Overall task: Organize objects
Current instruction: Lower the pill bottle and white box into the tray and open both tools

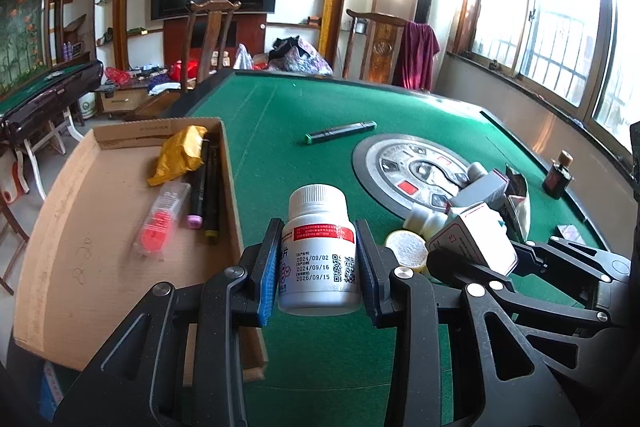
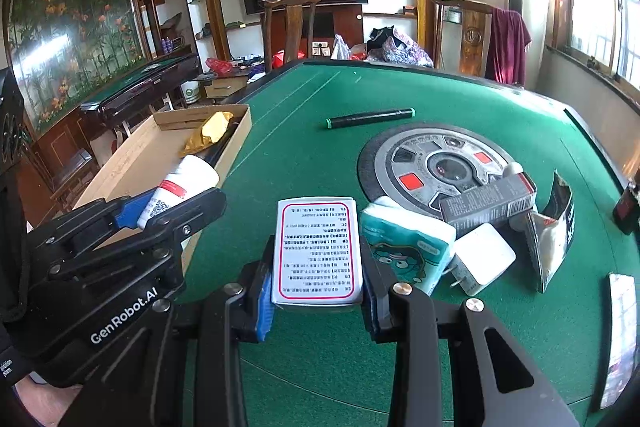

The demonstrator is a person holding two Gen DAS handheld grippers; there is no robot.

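My left gripper is shut on a white pill bottle with a red label band, held upright beside the right wall of the cardboard box. The bottle also shows in the right wrist view, with the left gripper at the box's near corner. My right gripper is shut on a white medicine box with a red border, above the green felt; the medicine box shows at the right in the left wrist view. The cardboard box holds a gold packet, markers and a clear case with red contents.
A green-capped black marker lies on the felt table. By the round centre panel lies a pile: a teal tissue pack, white charger, dark box, foil pouch. A small dark bottle stands far right.
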